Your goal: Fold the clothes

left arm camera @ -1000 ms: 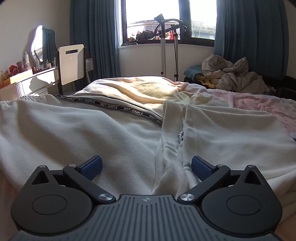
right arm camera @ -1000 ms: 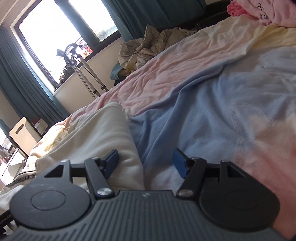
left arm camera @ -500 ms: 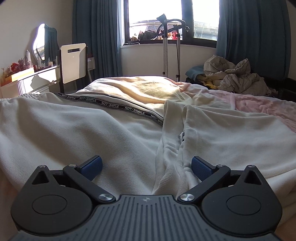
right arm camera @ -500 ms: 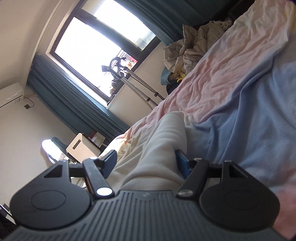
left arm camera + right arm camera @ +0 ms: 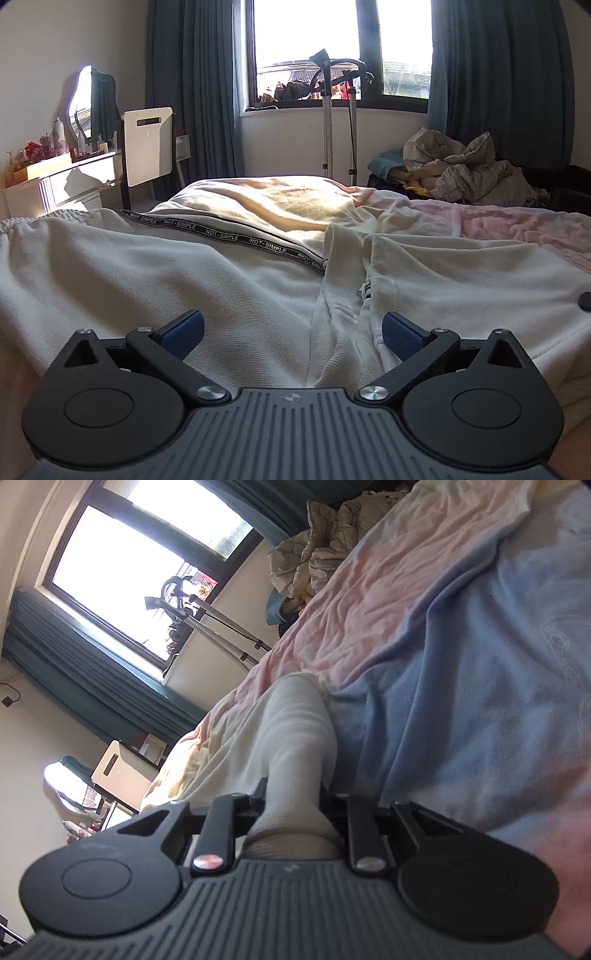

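Two hand-held grippers are in your hands. Your left hand-held gripper [image 5: 291, 330] sits low over the cream trousers [image 5: 184, 280], its blue pads [image 5: 183, 329] spread wide apart with nothing pinched between them; a bunched fold of the cream cloth lies in the gap, nearer the right-side pad. The trousers lie spread across the bed [image 5: 517, 225], with a black printed band [image 5: 236, 236] running along their far edge and the gathered waistband at the far left. Your right hand-held gripper [image 5: 291, 797] is clamped on one cream trouser leg [image 5: 295, 738], the jaws drawn in against both sides of the cloth (the view is strongly tilted). That leg rises from the bed toward the gripper, above the pink and blue sheet [image 5: 480, 701]. Beyond the bed you can see a crumpled heap of beige fabric [image 5: 461, 166] and a window [image 5: 332, 51] with teal curtains [image 5: 192, 88].
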A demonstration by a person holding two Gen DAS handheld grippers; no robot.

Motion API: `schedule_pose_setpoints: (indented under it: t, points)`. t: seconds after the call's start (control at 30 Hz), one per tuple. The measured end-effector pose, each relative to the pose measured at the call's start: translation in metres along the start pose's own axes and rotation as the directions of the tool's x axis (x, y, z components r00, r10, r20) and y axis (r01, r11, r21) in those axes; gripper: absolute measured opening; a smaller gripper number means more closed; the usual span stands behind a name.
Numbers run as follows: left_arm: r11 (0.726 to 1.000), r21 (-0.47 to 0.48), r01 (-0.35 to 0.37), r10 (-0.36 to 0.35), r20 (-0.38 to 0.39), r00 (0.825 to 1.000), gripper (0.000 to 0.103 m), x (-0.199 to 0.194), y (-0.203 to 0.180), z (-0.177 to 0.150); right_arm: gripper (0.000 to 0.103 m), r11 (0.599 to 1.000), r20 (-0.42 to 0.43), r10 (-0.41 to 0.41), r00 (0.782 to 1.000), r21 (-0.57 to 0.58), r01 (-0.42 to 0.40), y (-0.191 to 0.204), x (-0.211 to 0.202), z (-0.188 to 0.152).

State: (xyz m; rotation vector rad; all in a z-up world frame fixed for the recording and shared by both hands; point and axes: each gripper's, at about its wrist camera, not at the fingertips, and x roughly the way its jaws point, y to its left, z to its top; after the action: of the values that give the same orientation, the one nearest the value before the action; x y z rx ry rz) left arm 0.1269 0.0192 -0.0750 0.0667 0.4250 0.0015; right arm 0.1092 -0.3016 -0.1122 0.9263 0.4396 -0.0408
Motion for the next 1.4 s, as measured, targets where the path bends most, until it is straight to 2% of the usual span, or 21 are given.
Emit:
schedule_pose_setpoints:
  t: [0.1, 0.23, 0.33, 0.4, 0.5, 0.6, 0.67, 0.77, 0.83, 0.9, 1.03, 1.13, 1.2, 1.27, 1.4]
  points:
    - [1.0, 0.021, 0.016, -0.018, 0.079, 0.997, 0.103, -0.022, -0.002, 0.007, 0.018, 0.997, 0.061, -0.029, 0.998, -0.073, 0.034, 0.02, -0.013, 0.007]
    - [0.997, 0.073, -0.006, -0.002, 0.106, 0.994, 0.103, -0.027, -0.012, 0.032, 0.017, 0.993, 0.106, -0.017, 0.994, -0.112, 0.029, 0.037, -0.034, 0.017]
    - [0.996, 0.091, -0.021, 0.015, 0.071, 0.997, 0.103, -0.013, -0.029, 0.048, 0.017, 0.994, 0.167, 0.011, 0.986, -0.108, 0.008, 0.043, -0.057, 0.032]
    - [0.993, 0.12, -0.007, 0.002, 0.044, 0.999, 0.103, -0.002, -0.047, 0.055, 0.017, 0.995, 0.216, 0.034, 0.976, -0.099, -0.013, 0.043, -0.076, 0.047]
    - [0.986, 0.16, 0.037, -0.038, 0.002, 0.999, 0.103, 0.008, -0.087, 0.059, 0.017, 0.993, 0.303, 0.057, 0.951, -0.113, -0.024, 0.043, -0.104, 0.067]
    - [0.966, 0.211, 0.148, -0.144, -0.035, 0.989, 0.103, 0.009, -0.138, 0.05, 0.017, 0.99, 0.392, 0.072, 0.917, -0.137, -0.019, 0.043, -0.129, 0.085]
    - [0.947, 0.249, 0.204, -0.196, -0.056, 0.979, 0.103, 0.008, -0.173, 0.039, 0.017, 0.989, 0.465, 0.07, 0.882, -0.149, 0.001, 0.036, -0.148, 0.099]
    - [0.922, 0.28, 0.265, -0.248, -0.095, 0.964, 0.103, 0.009, -0.217, 0.02, 0.017, 0.983, 0.538, 0.047, 0.842, -0.174, 0.057, 0.025, -0.167, 0.114]
    - [0.916, 0.287, 0.28, -0.256, -0.119, 0.959, 0.103, 0.016, -0.233, 0.009, 0.017, 0.978, 0.557, 0.031, 0.83, -0.189, 0.09, 0.017, -0.17, 0.119]
    - [0.913, 0.305, 0.271, -0.239, -0.138, 0.961, 0.103, 0.024, -0.238, 0.003, 0.017, 0.973, 0.561, 0.015, 0.828, -0.198, 0.116, 0.009, -0.168, 0.122]
    - [0.908, 0.304, 0.287, -0.245, -0.168, 0.955, 0.103, 0.024, -0.209, 0.009, 0.017, 0.958, 0.547, 0.01, 0.837, -0.244, 0.148, 0.006, -0.153, 0.119]
    - [0.92, 0.296, 0.259, -0.216, -0.17, 0.962, 0.103, 0.015, -0.175, 0.024, 0.017, 0.941, 0.545, 0.034, 0.838, -0.301, 0.158, 0.019, -0.148, 0.112]
    - [0.934, 0.255, 0.25, -0.213, -0.164, 0.963, 0.103, 0.007, -0.147, 0.037, 0.018, 0.926, 0.532, 0.054, 0.845, -0.343, 0.157, 0.034, -0.142, 0.108]
    - [0.953, 0.209, 0.219, -0.191, -0.145, 0.971, 0.103, -0.003, -0.113, 0.051, 0.018, 0.892, 0.522, 0.071, 0.85, -0.415, 0.18, 0.059, -0.134, 0.101]
    - [0.975, 0.172, 0.142, -0.127, -0.095, 0.987, 0.103, -0.02, -0.059, 0.068, 0.018, 0.826, 0.488, 0.119, 0.865, -0.532, 0.186, 0.105, -0.119, 0.075]
